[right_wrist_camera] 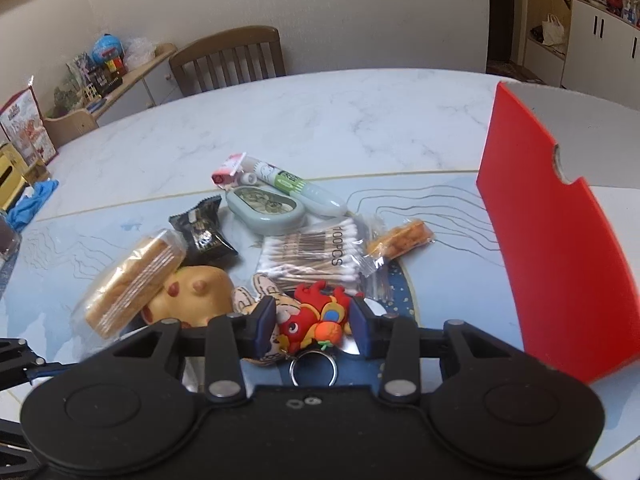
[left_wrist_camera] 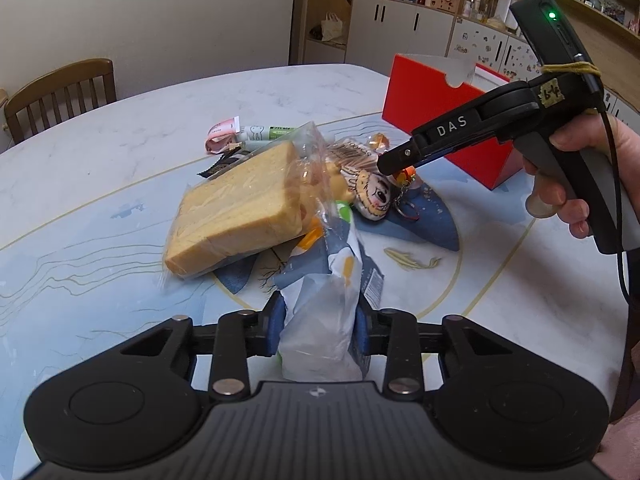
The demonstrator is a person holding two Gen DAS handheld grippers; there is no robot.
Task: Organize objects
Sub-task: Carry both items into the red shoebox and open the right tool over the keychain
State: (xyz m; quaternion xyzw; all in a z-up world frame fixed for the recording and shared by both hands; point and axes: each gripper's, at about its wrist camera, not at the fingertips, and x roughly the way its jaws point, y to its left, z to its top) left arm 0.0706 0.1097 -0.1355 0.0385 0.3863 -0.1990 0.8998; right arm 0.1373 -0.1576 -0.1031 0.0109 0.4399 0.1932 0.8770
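Left gripper (left_wrist_camera: 320, 322) fingers (left_wrist_camera: 276, 320) pinch a crumpled packet (left_wrist_camera: 320, 320).

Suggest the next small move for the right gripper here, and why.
Probably finish closing, then lift toward the red box. The right gripper straddles the red keychain toy, but its pads do not yet seem to press on it. The left gripper already pinches a plastic packet.

On the table I count one bagged bread (right_wrist_camera: 132, 280), one pack of cotton swabs (right_wrist_camera: 316, 254), one black snack packet (right_wrist_camera: 204, 228), one orange snack bar (right_wrist_camera: 400, 238), one red box (right_wrist_camera: 556, 240), two keychain toys (right_wrist_camera: 316, 316) and two wooden chairs (right_wrist_camera: 236, 56).
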